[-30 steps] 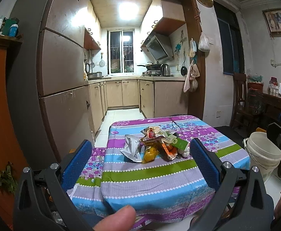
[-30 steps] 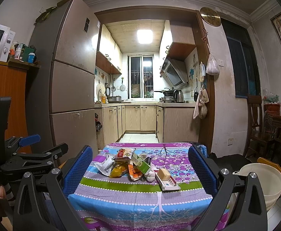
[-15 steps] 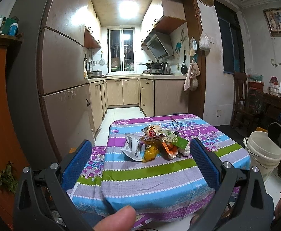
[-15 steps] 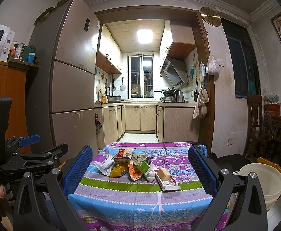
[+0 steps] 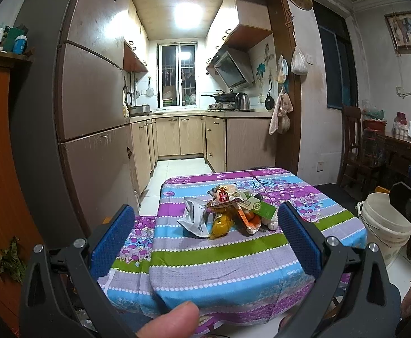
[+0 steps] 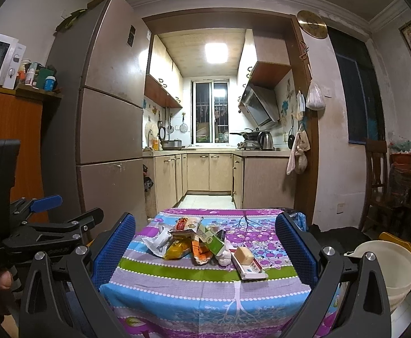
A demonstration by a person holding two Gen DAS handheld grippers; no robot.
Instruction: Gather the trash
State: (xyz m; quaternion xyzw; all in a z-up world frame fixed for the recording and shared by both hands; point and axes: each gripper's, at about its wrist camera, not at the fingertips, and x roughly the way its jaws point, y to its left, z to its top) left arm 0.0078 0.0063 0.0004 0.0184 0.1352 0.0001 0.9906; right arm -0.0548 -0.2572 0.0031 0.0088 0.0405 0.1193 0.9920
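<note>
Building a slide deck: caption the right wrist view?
Open right tool faces trash pile on striped tablecloth, white bucket alongside.

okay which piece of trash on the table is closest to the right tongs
The flat white box with a tan block on it. It lies alone at the pile's right front edge; the wrappers sit farther back and left.

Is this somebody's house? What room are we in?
Yes, it looks like a home: a dining corner opening onto a small kitchen. There's a fridge, a stove with a kettle, and a table with snack trash piled on it.
</note>
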